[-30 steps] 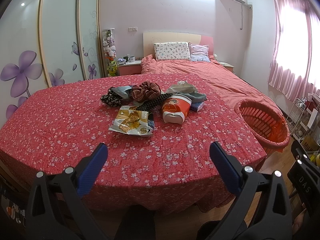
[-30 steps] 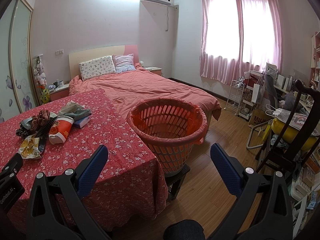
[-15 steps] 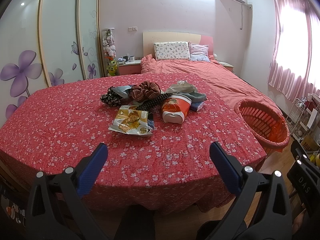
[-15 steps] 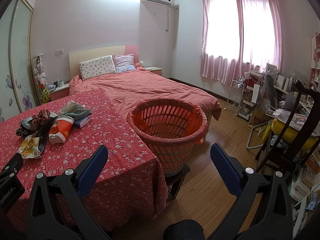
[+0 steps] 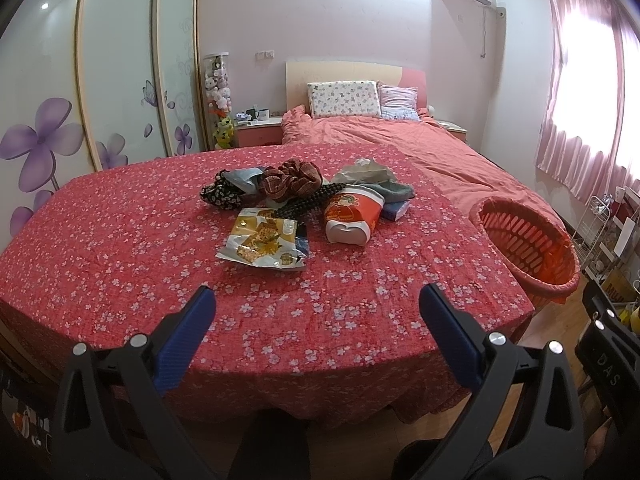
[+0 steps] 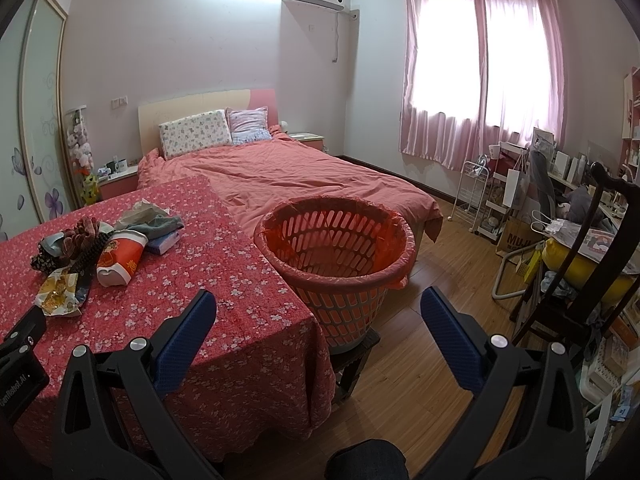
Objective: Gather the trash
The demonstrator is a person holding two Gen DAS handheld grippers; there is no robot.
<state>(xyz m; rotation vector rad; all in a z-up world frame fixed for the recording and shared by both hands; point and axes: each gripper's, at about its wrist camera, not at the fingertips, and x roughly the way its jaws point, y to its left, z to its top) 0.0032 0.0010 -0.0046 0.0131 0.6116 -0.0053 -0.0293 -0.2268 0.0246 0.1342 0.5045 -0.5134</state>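
On the worktop [image 5: 120, 240], the snack wrapper [image 5: 264, 242] lies straight ahead of the left claw [image 5: 316, 312], nearer than the right claw [image 6: 318, 312]; both claws gape empty.

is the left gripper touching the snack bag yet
Apart. The left wrist view shows the left gripper open and empty, with a wide strip of bare red tablecloth between its fingertips and the snack bag.

red floral tablecloth [image 5: 120, 248] (white blossoms), orange basket [image 6: 336, 256]
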